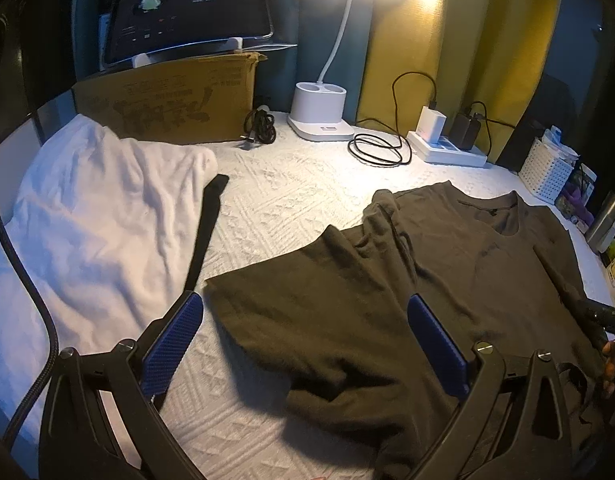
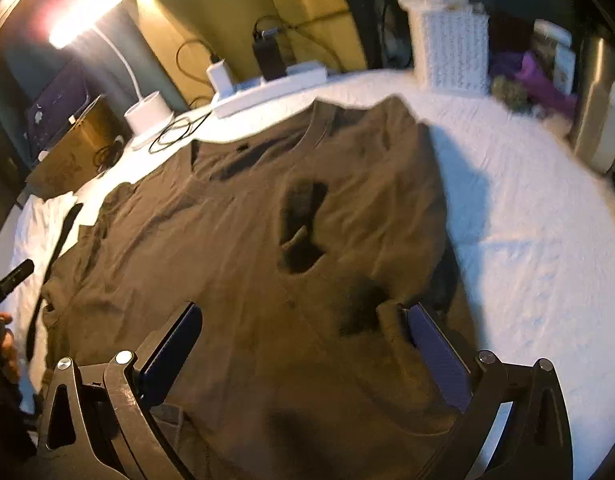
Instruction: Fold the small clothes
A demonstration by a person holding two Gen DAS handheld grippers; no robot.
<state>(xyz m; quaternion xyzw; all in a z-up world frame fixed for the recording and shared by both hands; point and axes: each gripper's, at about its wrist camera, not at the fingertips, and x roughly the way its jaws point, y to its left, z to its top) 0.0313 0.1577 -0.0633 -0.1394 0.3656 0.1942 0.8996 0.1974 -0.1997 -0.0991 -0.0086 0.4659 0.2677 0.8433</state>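
Left gripper [image 1: 303, 312]: jaws spread, empty. Right gripper [image 2: 303, 320]: jaws spread, empty above fabric. One olive T-shirt [image 1: 427, 272] lies flat on the bedspread [image 1: 283, 196]; one white garment [image 1: 99, 208] lies to its left.

The left gripper [image 1: 305, 332] has black skeletal arms with triangular cut-outs, round silver screws at the pivots, and flat blue fingers [image 1: 172, 350] with a fine dotted grip texture. A black braided cable [image 1: 39, 304] curves beside it. The right gripper [image 2: 303, 340] is built alike: black frame, silver screw heads, dark blue fingers [image 2: 439, 360].
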